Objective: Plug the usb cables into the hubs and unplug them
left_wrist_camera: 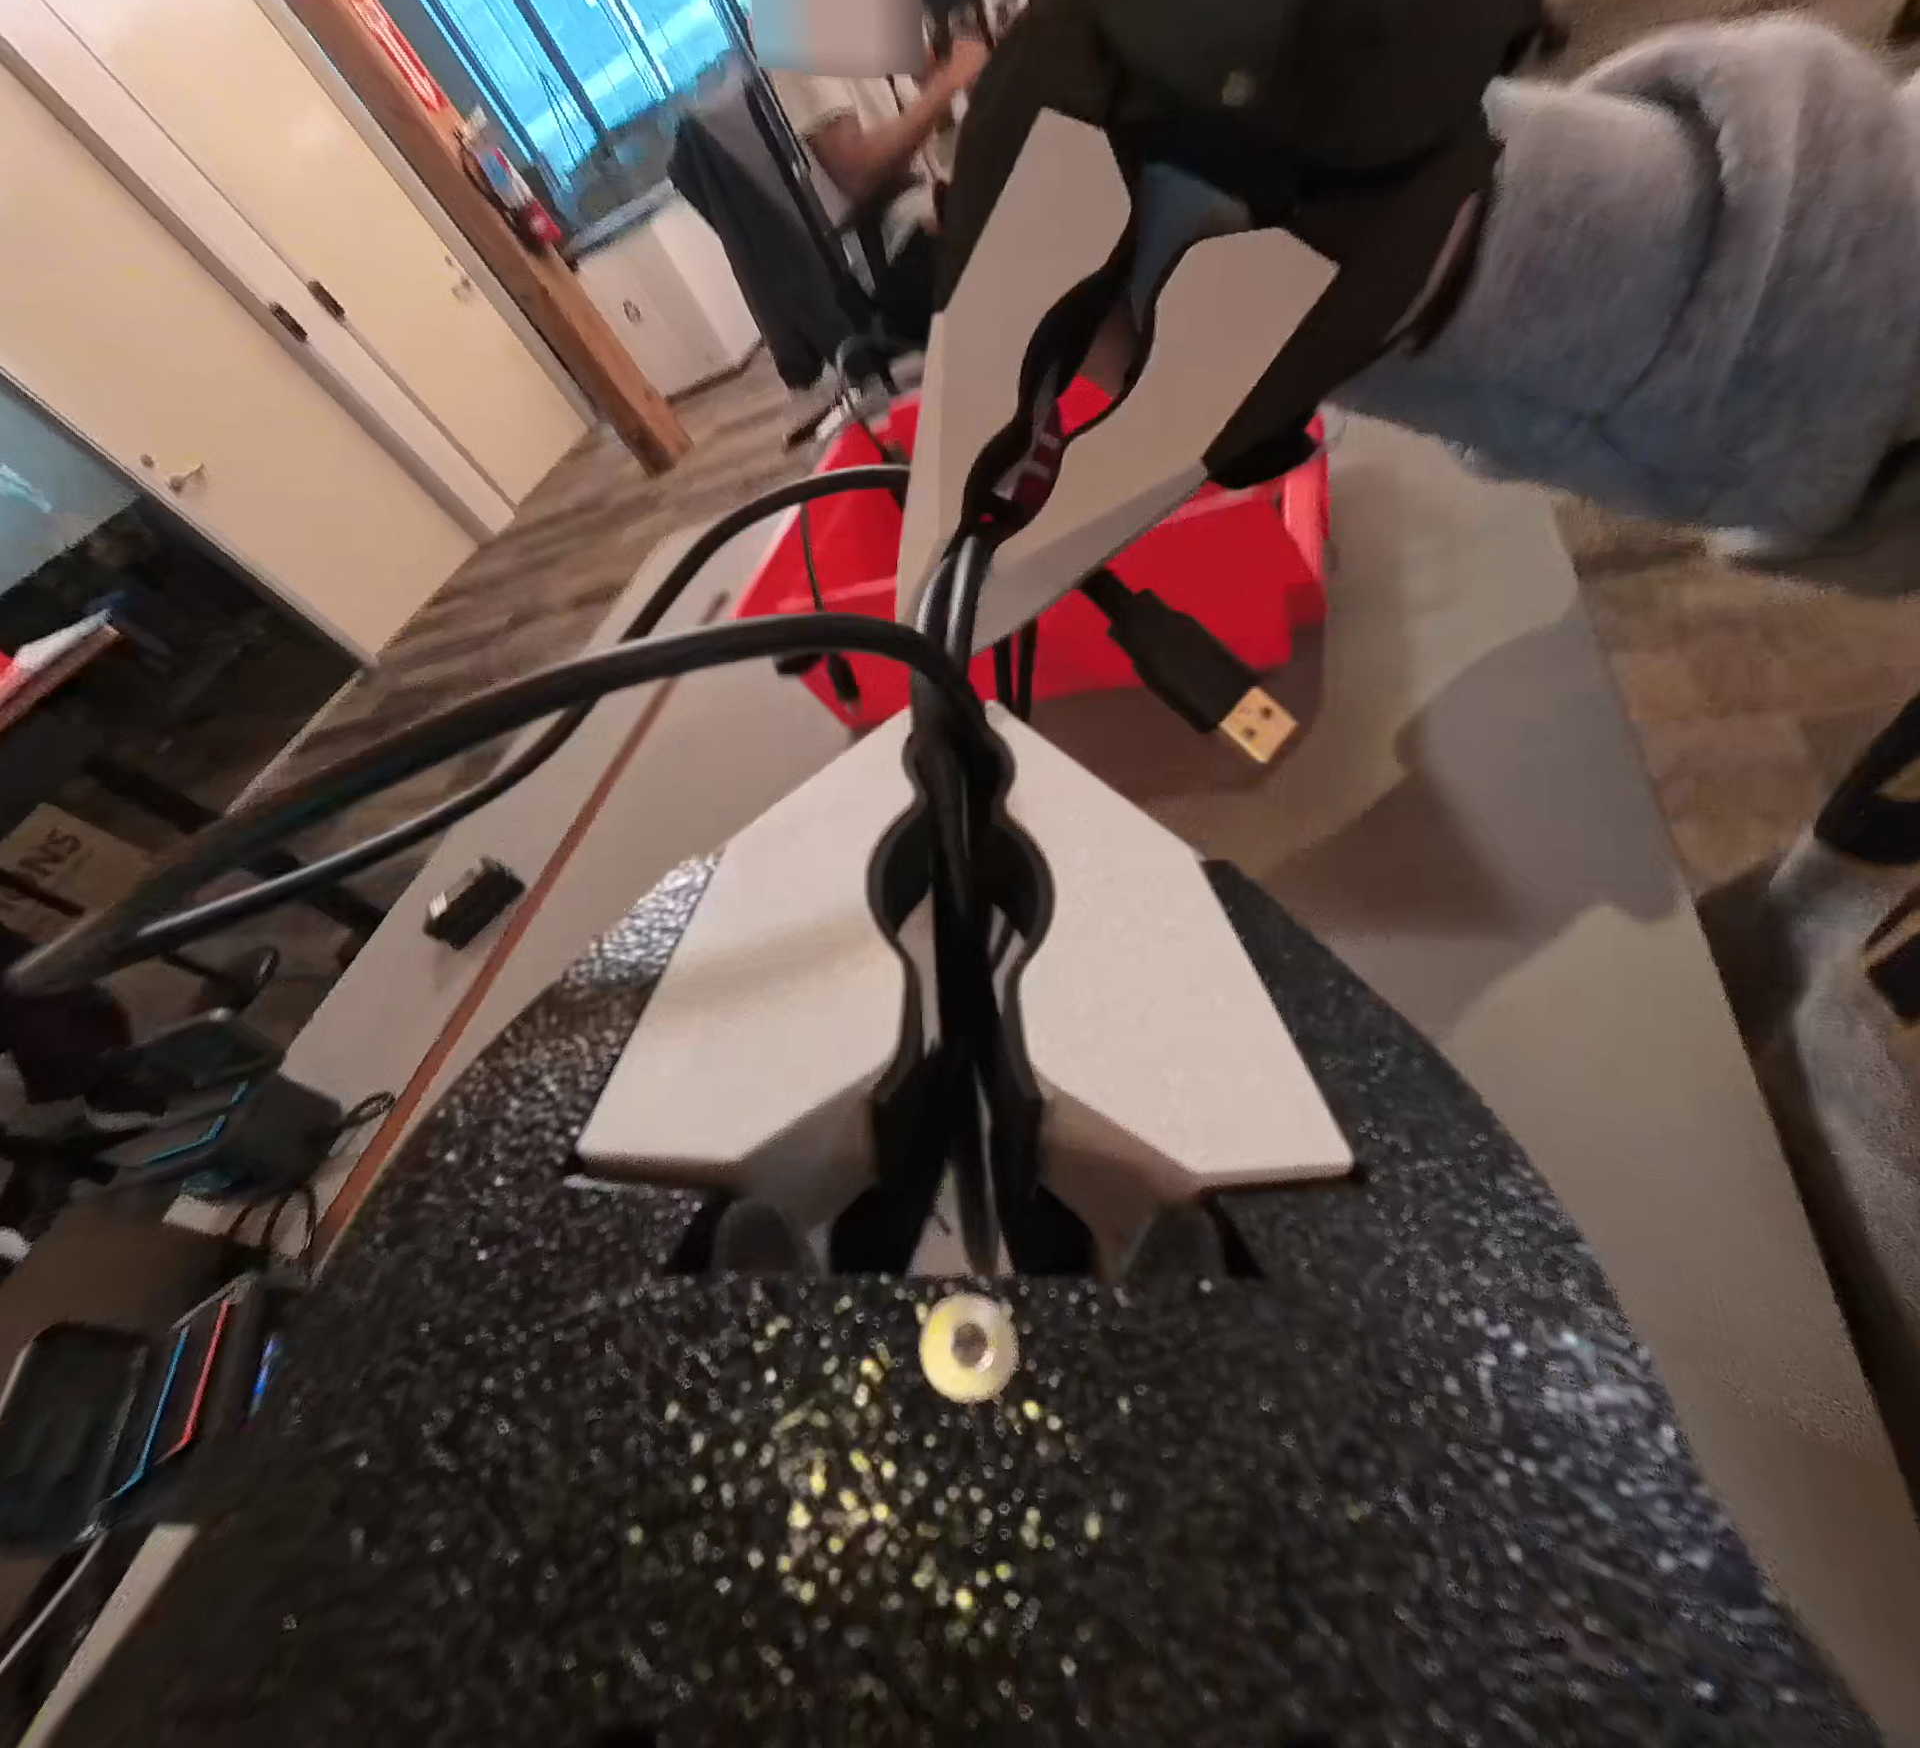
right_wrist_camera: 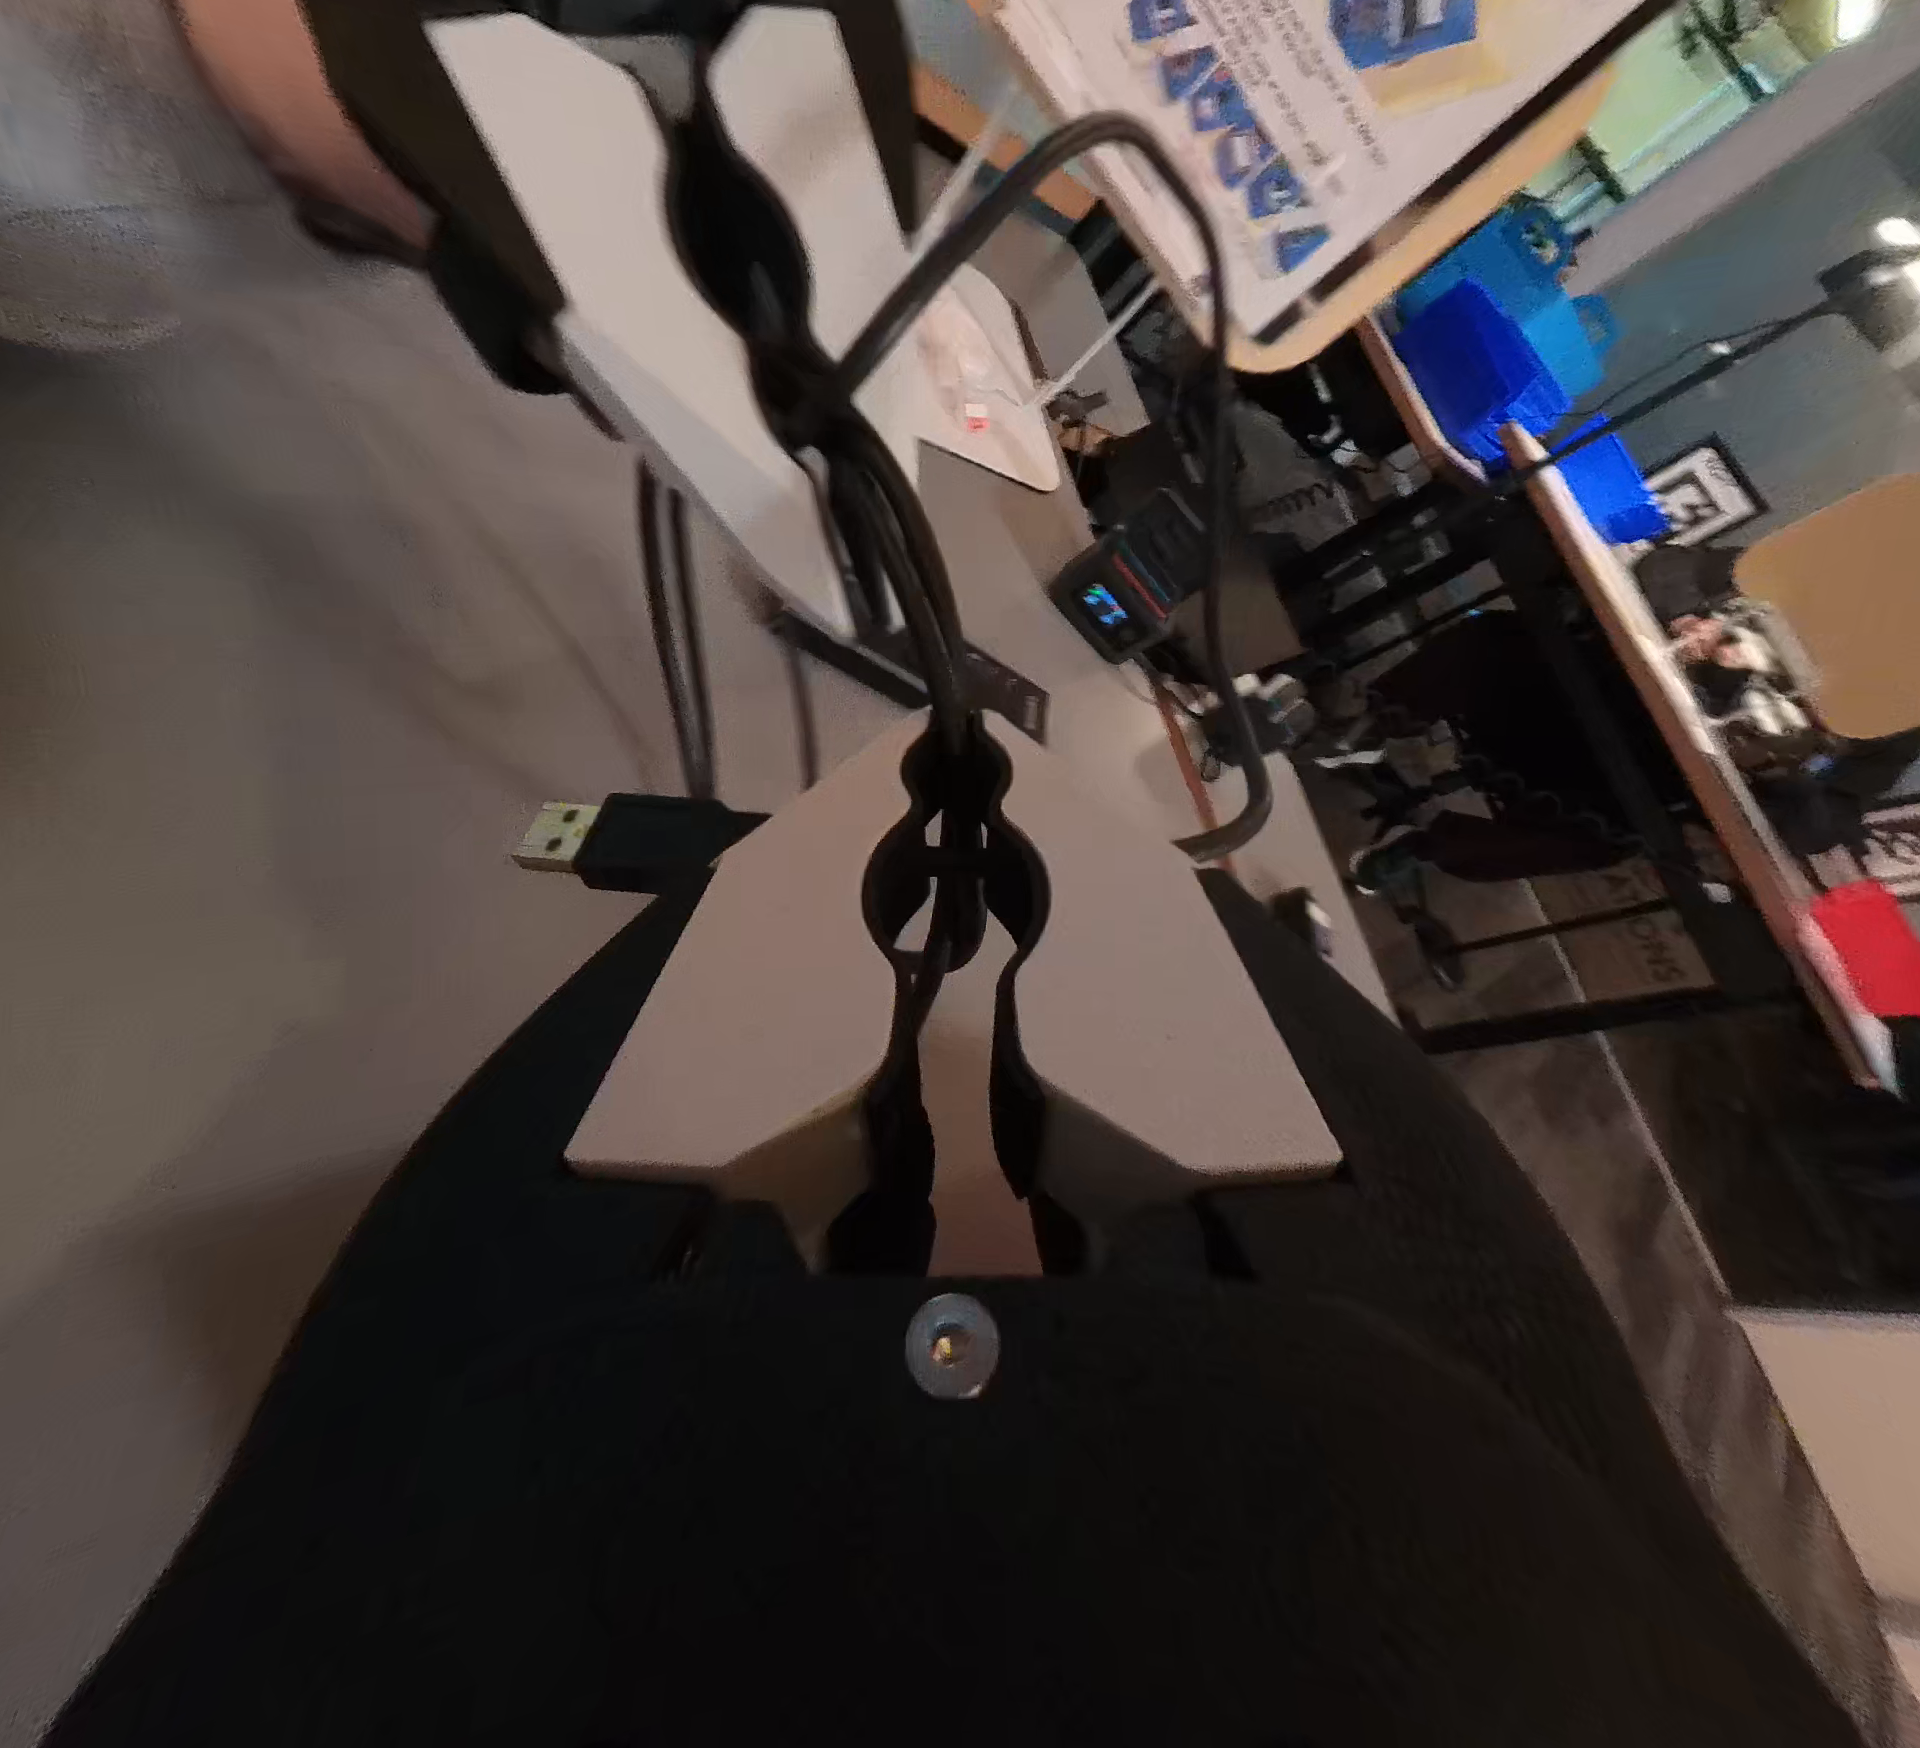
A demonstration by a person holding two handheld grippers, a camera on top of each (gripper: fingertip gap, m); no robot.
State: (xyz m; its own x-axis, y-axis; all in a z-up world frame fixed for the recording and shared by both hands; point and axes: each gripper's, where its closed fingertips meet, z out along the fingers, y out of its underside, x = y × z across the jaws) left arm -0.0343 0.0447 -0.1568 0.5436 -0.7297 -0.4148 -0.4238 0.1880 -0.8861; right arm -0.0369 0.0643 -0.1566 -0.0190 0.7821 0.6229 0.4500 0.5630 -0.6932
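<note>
Left tool (left_wrist_camera: 951,742): fingers closed together on a bundle of black cables (left_wrist_camera: 940,659), which runs through the wavy slot between them.
Right tool (right_wrist_camera: 956,742): likewise clamped tight on the same cables (right_wrist_camera: 914,555); the two tools meet nearly tip to tip, each seen facing the other.
Right tool in the left view (left_wrist_camera: 961,555): comes down from above, tips pinched on the bundle just past the left tool's tips.
Left tool in the right view (right_wrist_camera: 800,410): reaches in from the upper left, tips closed on the bundle.
Cables: two strands loop away to the left in the left view; in the right view one strand arcs up and then hangs down to the desk edge.
Plug (left_wrist_camera: 1205,670): a black USB-A end with bare metal tip (right_wrist_camera: 582,841), free in the air beside the right tool, plugged into nothing.
Hub (left_wrist_camera: 473,901): a small black block lying on the desk (left_wrist_camera: 1538,1127), well apart from the tools; whether it is truly a hub I cannot tell.
Red bin (left_wrist_camera: 1226,576): on the desk behind the tools.
Sleeve (left_wrist_camera: 1704,285): grey, fuzzy, at the right tool's handle.
Writing: a printed sheet (right_wrist_camera: 1299,15) with blue pictures stands at the upper right of the right view; its text is blurred. A dark carton under the far tables bears pale lettering, also left unread.
</note>
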